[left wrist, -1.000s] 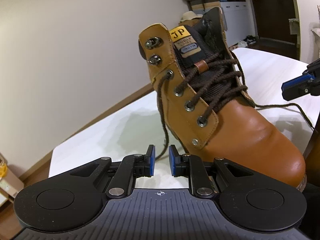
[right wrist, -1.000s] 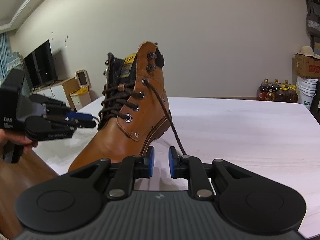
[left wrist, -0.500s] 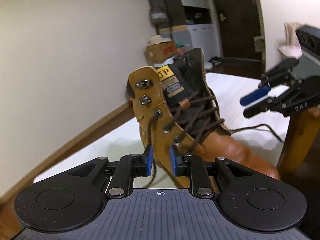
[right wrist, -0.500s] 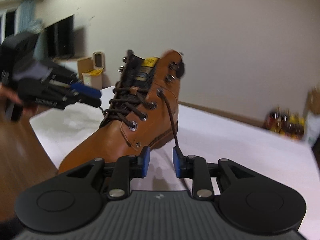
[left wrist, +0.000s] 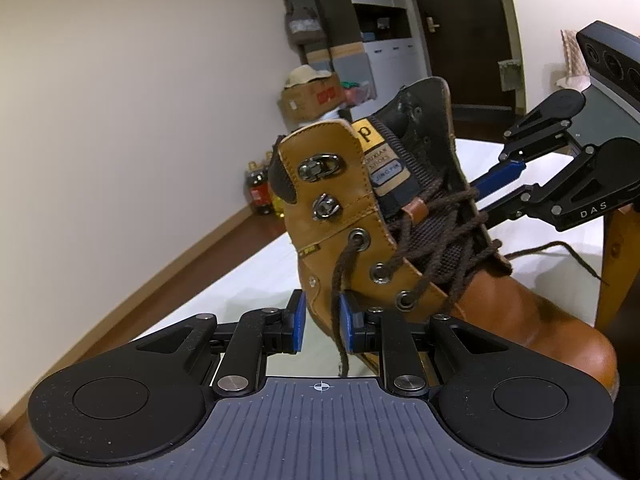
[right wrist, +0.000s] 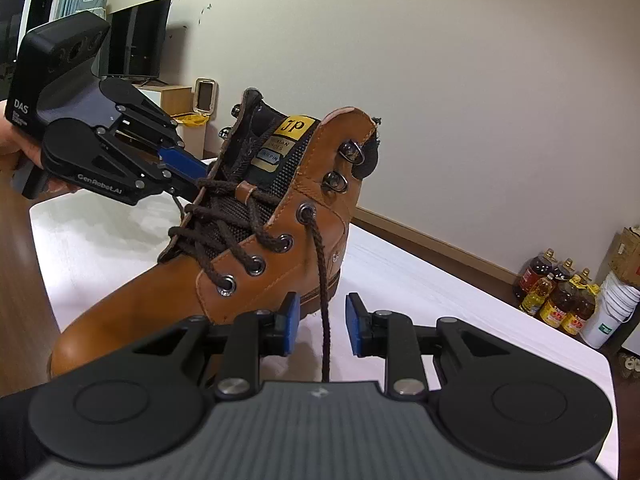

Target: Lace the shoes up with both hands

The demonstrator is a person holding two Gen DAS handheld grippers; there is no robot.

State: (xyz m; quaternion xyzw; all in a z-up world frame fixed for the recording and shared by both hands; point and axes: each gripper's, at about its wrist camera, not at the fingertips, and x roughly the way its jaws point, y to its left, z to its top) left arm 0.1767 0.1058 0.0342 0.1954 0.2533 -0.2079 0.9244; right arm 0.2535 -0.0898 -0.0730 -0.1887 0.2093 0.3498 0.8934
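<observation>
Left gripper [left wrist: 322, 322]: nearest in the left wrist view; blue pads apart, jaws wide, gripping nothing. The left lace end [left wrist: 345, 280] hangs between the pads, close to the right-hand pad; contact cannot be told.
Right gripper [right wrist: 322, 324]: nearest in the right wrist view; pads apart and clamping nothing. The right lace end [right wrist: 320, 268] hangs free down the middle of the gap, touching neither pad.
Change, left: a second ago the lace hung clear ahead of narrower jaws; now the jaws stand wider and straddle it.
Change, right: a second ago the lace lay beside the right-hand pad with the gap narrow; now the gap is wide and the strand is centred in it.
Meaning for task: judged as both tools lined up to pinch their lace ends; neither pinch made yet.
Pose: both grippers point slightly downward at the boot from opposite sides, each visible in the other's view; a hand [right wrist: 16, 148] holds the left one's body.
Boot [left wrist: 500, 300]: tan leather lace-up boot, toe towards the near edge of the white table [right wrist: 420, 292], shaft tilted in frame.
Lacing: brown lace crossed through the four eyelet pairs, each end leaving the top eyelet [right wrist: 306, 212]; the speed hooks [left wrist: 320, 168] above are bare.
Remaining: judged as hooks and bow still to do.
Far, left view: cardboard box [left wrist: 308, 96], dark door.
Far, right view: television [right wrist: 138, 36], oil bottles [right wrist: 560, 300] on the floor.
</observation>
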